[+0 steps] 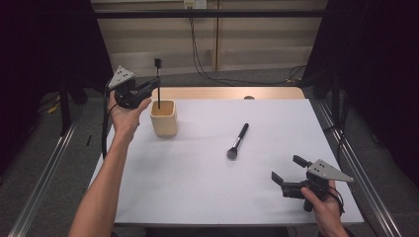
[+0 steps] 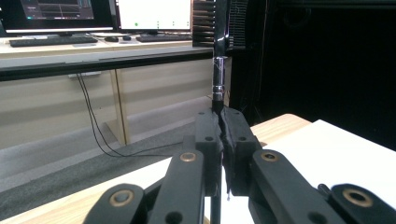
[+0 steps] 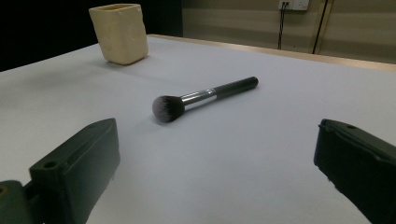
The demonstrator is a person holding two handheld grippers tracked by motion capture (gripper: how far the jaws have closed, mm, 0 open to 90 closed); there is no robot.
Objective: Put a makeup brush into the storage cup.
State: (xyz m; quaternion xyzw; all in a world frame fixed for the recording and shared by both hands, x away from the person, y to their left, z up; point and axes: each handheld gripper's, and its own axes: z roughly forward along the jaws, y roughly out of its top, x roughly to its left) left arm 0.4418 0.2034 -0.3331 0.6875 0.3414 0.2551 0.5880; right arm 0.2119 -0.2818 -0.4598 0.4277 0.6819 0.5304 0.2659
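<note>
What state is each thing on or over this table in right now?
Left gripper: shut on thin black brush.
Thin black brush: upright, lower end inside holder.
Cream square holder: upright.
Black powder brush: lying flat, untouched.
Right gripper: open, empty.

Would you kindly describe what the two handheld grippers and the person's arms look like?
Both the left gripper and the right gripper are black, each topped by a grey three-cornered plate with small dark dots. Brass-coloured rivets join the blocky fingers. A black cable trails from the left one. The forearms are bare, without sleeves.
</note>
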